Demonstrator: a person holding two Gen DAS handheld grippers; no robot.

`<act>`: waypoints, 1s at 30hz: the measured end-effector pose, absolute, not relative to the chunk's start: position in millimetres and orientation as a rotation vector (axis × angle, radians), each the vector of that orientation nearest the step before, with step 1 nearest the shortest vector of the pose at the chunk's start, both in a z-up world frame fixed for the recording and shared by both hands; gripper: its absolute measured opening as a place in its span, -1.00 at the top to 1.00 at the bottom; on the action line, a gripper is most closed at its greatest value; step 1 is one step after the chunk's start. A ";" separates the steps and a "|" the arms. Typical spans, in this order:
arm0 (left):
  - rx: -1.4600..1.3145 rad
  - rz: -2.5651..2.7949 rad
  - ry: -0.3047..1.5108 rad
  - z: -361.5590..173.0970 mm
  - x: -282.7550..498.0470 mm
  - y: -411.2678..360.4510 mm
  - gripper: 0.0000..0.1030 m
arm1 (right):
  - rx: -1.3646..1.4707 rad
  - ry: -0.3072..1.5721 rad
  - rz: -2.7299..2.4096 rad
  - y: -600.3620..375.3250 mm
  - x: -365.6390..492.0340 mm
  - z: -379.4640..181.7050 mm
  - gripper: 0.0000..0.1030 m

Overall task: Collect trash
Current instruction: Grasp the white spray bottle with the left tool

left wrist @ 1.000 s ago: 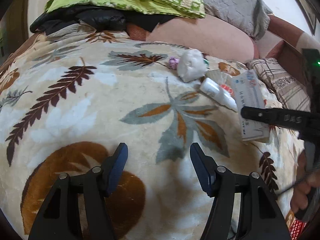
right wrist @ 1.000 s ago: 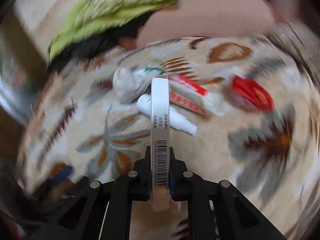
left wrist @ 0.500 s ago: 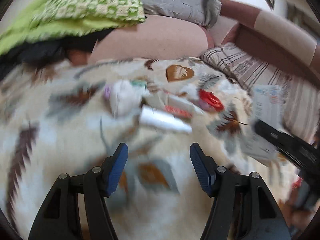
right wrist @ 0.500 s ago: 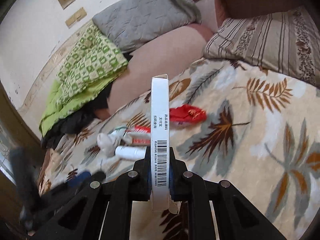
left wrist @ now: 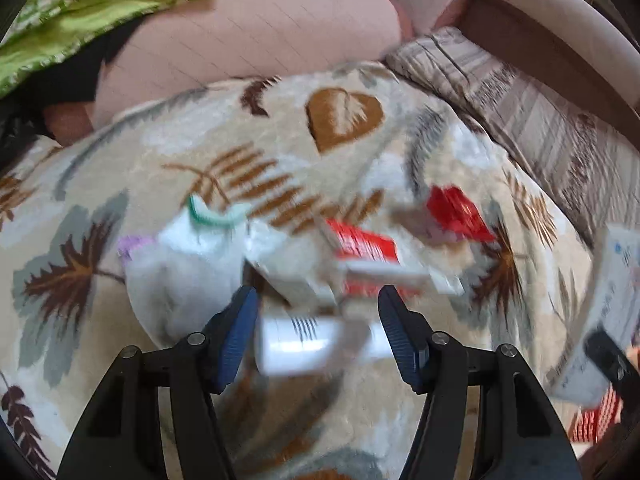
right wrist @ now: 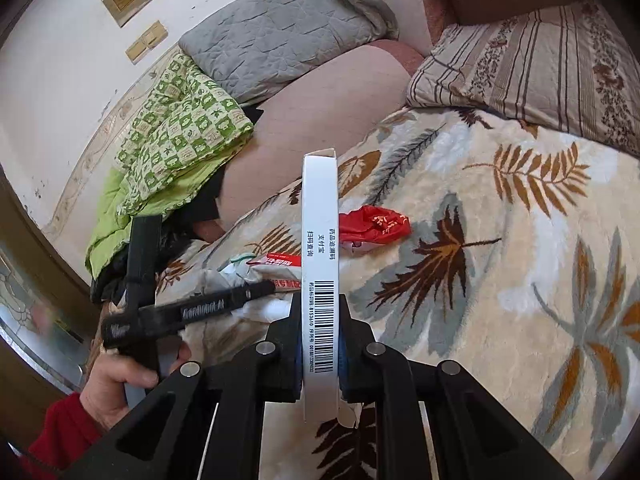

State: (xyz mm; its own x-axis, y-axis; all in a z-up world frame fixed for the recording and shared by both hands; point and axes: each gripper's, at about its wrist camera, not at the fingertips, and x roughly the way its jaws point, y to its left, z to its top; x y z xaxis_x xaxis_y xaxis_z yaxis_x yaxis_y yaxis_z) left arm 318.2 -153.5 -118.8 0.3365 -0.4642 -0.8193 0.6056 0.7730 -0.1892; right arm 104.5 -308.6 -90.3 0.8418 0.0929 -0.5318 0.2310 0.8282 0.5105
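The right gripper (right wrist: 320, 344) has its jaws clenched on the narrow edge of a white box (right wrist: 320, 248), held upright above the bed's leaf-patterned blanket (right wrist: 520, 240). The left gripper (left wrist: 314, 332) hangs with jaws released over the litter pile towards the pillow end of the bed. A white tube (left wrist: 304, 344) lies directly between those jaws, its long axis crosswise, running from one pad towards the other; through the blur it seems just apart from both. Beyond it lie a crumpled white tissue (left wrist: 180, 264), a red-and-white tube (left wrist: 368, 256) and a red wrapper (right wrist: 374, 226). The left gripper is nearest the white tube
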 end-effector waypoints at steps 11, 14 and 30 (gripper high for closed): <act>0.335 -0.790 0.999 -119.9 258.5 -162.6 -0.19 | 0.569 0.545 -0.097 -307.0 99.8 -81.8 0.73; 0.393 -0.772 1.003 -130.1 256.6 -181.4 -0.04 | 0.566 0.549 -0.113 -310.1 98.6 -82.4 0.73; 0.087 -0.522 0.837 -93.2 179.3 -97.4 0.44 | 0.450 0.563 -0.061 -279.9 85.1 -72.3 0.73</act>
